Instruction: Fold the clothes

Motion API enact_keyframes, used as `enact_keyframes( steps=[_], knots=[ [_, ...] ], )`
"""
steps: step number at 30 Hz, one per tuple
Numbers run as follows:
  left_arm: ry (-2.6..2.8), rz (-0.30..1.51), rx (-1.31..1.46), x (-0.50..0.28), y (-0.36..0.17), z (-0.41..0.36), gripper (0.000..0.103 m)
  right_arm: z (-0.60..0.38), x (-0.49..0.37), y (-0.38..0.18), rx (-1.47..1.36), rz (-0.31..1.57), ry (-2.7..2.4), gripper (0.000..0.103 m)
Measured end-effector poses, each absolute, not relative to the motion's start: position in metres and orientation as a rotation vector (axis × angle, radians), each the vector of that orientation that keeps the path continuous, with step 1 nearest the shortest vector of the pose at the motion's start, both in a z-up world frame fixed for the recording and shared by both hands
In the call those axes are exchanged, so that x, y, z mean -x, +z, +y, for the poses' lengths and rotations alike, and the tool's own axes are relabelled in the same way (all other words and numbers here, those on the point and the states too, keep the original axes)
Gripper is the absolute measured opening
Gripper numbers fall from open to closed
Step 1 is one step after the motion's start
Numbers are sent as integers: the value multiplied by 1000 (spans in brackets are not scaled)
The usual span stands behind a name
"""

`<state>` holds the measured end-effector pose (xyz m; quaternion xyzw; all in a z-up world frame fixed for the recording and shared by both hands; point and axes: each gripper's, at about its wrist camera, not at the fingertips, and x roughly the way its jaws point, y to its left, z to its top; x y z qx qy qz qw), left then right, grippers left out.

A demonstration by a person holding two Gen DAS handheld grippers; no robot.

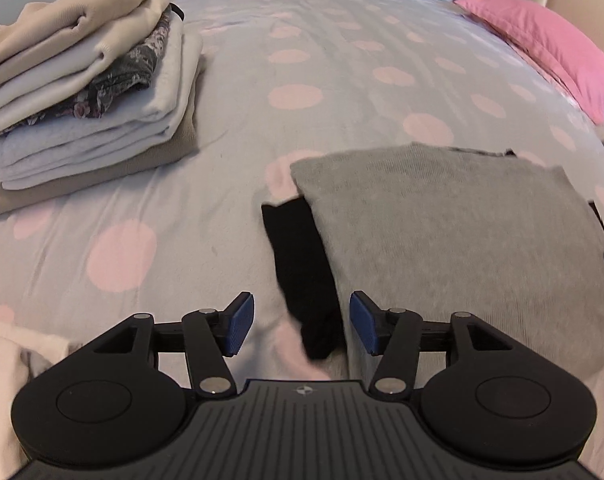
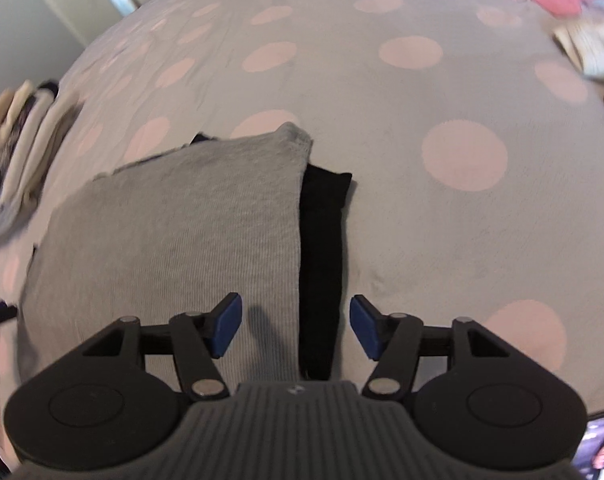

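A grey knit garment [image 1: 454,232] lies folded flat on the dotted bedspread [image 1: 222,160], with a black sleeve [image 1: 302,272] sticking out along its left edge. My left gripper [image 1: 302,326] hovers open over that sleeve's near end, with nothing pressed between its blue pads [image 1: 240,326]. In the right wrist view the same grey garment [image 2: 174,248] shows a black strip [image 2: 322,264] along its right edge. My right gripper [image 2: 296,326] stands open above that edge, its pads [image 2: 366,328] clear of the cloth.
A stack of folded clothes [image 1: 82,92] in beige, floral and pale blue sits at the far left of the bed. A pink pillow [image 1: 550,48] lies at the far right. Pale pink cloth [image 1: 6,364] lies near the left front. A blurred pile [image 2: 590,44] sits far right.
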<state>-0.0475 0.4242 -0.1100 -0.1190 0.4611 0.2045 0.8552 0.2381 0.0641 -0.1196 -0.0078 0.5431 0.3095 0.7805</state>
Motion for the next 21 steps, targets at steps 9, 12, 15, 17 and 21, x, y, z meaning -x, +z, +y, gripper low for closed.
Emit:
enact_keyframes(
  steps=[9, 12, 15, 17, 21],
  knots=[
    [445, 954, 287, 33, -120, 432, 51, 64, -264, -146, -125, 1242, 633, 58],
    [446, 958, 293, 33, -126, 434, 51, 65, -264, -147, -127, 1244, 644, 38],
    [444, 955, 292, 35, -125, 434, 51, 67, -262, -148, -148, 1248, 661, 17],
    [442, 952, 292, 37, -124, 434, 51, 72, -258, -144, -122, 1232, 666, 14],
    [436, 946, 290, 42, -122, 435, 51, 82, -250, -125, -70, 1197, 670, 12]
  ],
)
